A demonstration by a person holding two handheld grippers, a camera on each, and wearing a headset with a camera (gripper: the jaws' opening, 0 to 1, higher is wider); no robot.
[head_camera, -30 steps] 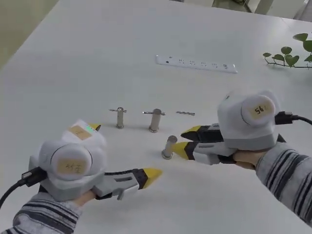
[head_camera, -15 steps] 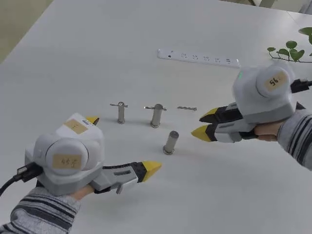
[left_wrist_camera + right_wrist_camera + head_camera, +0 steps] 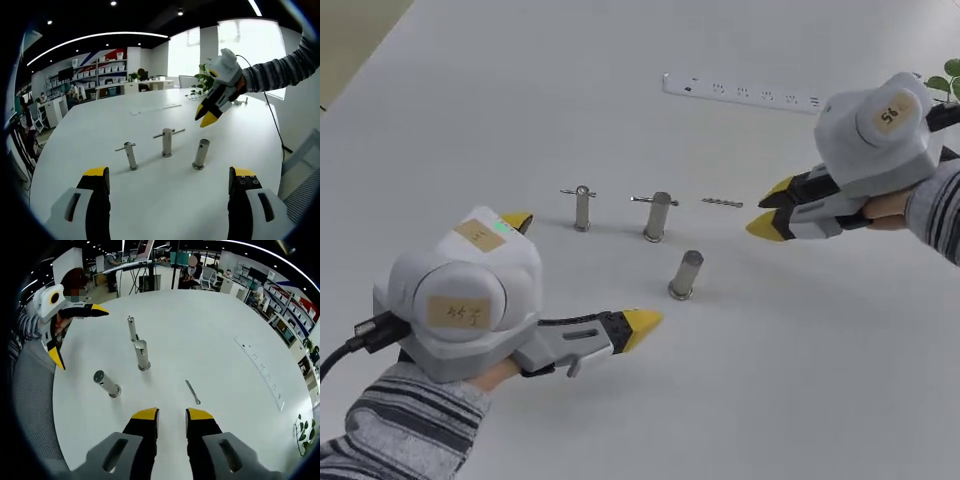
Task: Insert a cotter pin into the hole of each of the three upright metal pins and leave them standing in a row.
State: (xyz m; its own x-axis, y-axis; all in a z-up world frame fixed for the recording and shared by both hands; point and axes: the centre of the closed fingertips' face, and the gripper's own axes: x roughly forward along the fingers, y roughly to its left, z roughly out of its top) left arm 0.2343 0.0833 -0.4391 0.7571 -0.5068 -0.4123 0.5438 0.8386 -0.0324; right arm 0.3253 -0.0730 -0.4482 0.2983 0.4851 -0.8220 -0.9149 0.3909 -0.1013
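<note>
Right tool (image 3: 767,208) farther away, ajar, empty

The tan sticker (image 3: 892,113) on the rounded back of the right gripper (image 3: 766,208) bears handwritten digits, apparently 56; seen from the head view they stand tilted. On the left gripper (image 3: 582,271), the round-face sticker (image 3: 458,312) carries handwriting too scrawled to read; the smaller sticker (image 3: 480,235) just above it is likewise illegible.

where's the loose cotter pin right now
In the head view the cotter pin lies flat on the table, between the middle metal pin and the right gripper.
</note>
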